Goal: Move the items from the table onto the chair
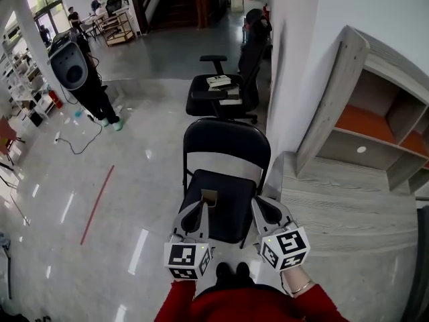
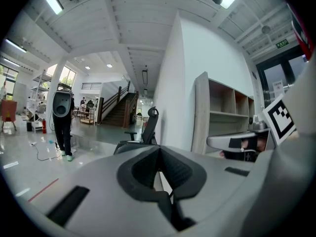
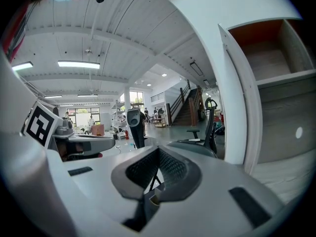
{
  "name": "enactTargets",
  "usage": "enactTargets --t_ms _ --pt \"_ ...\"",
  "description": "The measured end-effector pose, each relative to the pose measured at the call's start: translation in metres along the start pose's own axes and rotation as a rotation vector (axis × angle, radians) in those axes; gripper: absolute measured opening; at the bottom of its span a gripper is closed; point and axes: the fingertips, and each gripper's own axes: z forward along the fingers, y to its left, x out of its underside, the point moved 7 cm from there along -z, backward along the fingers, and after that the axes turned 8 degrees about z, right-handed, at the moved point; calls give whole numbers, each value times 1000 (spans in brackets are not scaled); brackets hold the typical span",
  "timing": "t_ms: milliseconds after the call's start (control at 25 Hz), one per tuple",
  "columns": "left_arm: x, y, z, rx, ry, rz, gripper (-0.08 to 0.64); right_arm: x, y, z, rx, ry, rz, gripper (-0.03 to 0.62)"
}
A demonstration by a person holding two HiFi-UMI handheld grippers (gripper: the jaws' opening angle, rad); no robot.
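A black folding chair [image 1: 226, 146] stands straight ahead of me. A small brown box [image 1: 209, 197] sits on its seat near the middle. My left gripper [image 1: 198, 208] hovers over the seat's front left, just in front of the box, shut with nothing in it [image 2: 159, 152]. Over the front right of the seat, my right gripper [image 1: 262, 205] is also shut and holds nothing [image 3: 158, 153]. The grey wooden table [image 1: 348, 210] lies to the right of the chair.
A grey shelf unit [image 1: 375, 106] with orange panels stands on the table's far side. A white wall corner [image 1: 295, 59] rises behind the chair. Farther back a black office chair [image 1: 224, 96] carries books [image 1: 219, 81]. A person in black [image 1: 94, 92] stands on the glossy floor at left.
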Motion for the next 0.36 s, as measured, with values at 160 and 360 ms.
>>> enactTargets --t_ms 160,360 --pt "-1 -1 -5 4 2 -2 8 0 5 -4 1 2 3 5" --pt "-4 -4 -6 4 3 -2 8 -3 6 -7 -3 5 -4 5"
